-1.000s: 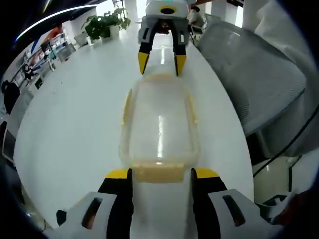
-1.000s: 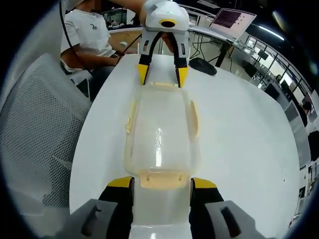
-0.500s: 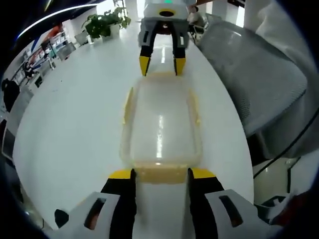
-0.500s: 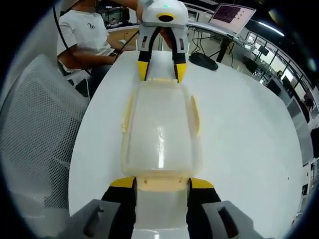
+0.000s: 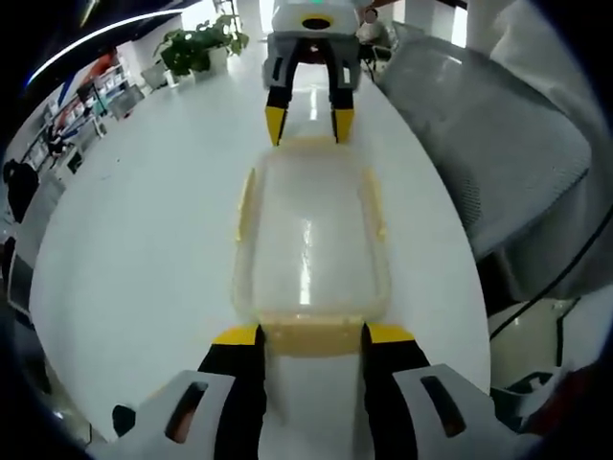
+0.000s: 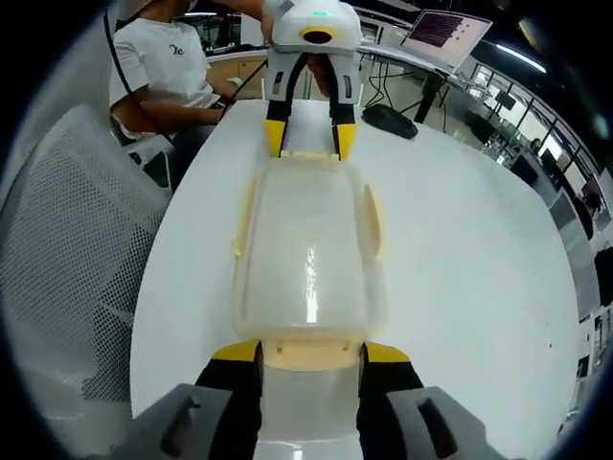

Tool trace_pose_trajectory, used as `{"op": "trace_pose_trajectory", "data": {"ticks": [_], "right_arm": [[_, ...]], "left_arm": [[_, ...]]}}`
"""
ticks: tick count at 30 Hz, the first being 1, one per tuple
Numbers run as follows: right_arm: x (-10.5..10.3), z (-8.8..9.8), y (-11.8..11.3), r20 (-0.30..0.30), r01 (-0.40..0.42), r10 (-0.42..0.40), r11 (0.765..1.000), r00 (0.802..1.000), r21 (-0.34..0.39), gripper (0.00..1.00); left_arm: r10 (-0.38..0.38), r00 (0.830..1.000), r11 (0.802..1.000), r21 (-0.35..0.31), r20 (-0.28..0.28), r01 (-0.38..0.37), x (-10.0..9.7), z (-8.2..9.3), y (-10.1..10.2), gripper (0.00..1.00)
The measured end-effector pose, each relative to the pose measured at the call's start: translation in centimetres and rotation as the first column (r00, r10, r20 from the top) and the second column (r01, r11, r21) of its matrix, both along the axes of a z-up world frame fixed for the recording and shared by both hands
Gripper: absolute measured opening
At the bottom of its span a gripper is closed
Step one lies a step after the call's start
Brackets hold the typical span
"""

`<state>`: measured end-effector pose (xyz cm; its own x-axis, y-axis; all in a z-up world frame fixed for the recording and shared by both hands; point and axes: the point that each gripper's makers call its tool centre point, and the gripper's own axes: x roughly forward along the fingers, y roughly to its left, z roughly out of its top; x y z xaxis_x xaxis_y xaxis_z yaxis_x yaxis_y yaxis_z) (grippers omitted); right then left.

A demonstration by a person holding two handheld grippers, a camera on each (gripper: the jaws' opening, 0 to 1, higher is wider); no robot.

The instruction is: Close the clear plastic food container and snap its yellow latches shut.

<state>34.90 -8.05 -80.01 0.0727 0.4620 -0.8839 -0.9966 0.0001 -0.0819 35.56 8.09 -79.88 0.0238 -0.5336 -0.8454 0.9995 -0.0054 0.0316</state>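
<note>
1. The container [image 5: 309,240] lies lid-on, mid-desk [image 5: 134,240], lengthwise between both tongs.
2. Left tongs [image 5: 310,335] and right tongs [image 6: 309,352] stand apart, each straddling an end latch [image 5: 311,334].
3. Press both end latches down evenly; the side latches [image 6: 374,225] appear unfastened.

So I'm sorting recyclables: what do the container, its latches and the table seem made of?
Container: clear, glossy plastic; the table shows through, with a bright glare streak. Latches: opaque pale yellow plastic, apparently. Table: smooth white surface, material unclear.
</note>
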Motion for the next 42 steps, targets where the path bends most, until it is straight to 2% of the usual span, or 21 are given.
{"op": "trace_pose_trajectory", "data": {"ticks": [9, 21, 24, 26, 36, 42], "right_arm": [[-0.5, 1.3, 0.1, -0.022, 0.005, -0.004, 1.0, 1.0, 0.029, 0.37], [-0.7, 3.6, -0.6, -0.006, 0.001, 0.0, 0.999, 1.0, 0.043, 0.37], [-1.1, 4.3, -0.7, -0.024, 0.003, -0.002, 0.998, 1.0, 0.059, 0.37], [-1.1, 4.7, -0.9, -0.02, -0.001, 0.002, 0.998, 1.0, 0.062, 0.36], [-1.5, 6.8, -1.8, -0.026, 0.002, 0.0, 0.997, 1.0, 0.083, 0.36], [-1.8, 7.8, -2.8, -0.021, -0.006, 0.008, 0.996, 1.0, 0.085, 0.36]], "left_arm": [[-0.002, 1.0, 1.0, -0.003, -0.004, 0.002, -0.5, 1.4, 0.1, 0.38], [-0.01, 1.0, 1.0, 0.003, 0.011, 0.01, -0.6, 3.6, -0.6, 0.37], [-0.025, 1.0, 1.0, 0.016, 0.011, 0.025, -0.9, 4.1, -0.7, 0.37], [-0.018, 1.0, 1.0, 0.016, 0.002, 0.018, -0.9, 4.6, -0.9, 0.37], [-0.027, 0.999, 0.999, 0.043, 0.039, 0.025, -1.2, 6.2, -1.8, 0.37], [-0.012, 0.999, 0.999, 0.04, 0.037, 0.01, -1.5, 7.3, -2.8, 0.37]]}}
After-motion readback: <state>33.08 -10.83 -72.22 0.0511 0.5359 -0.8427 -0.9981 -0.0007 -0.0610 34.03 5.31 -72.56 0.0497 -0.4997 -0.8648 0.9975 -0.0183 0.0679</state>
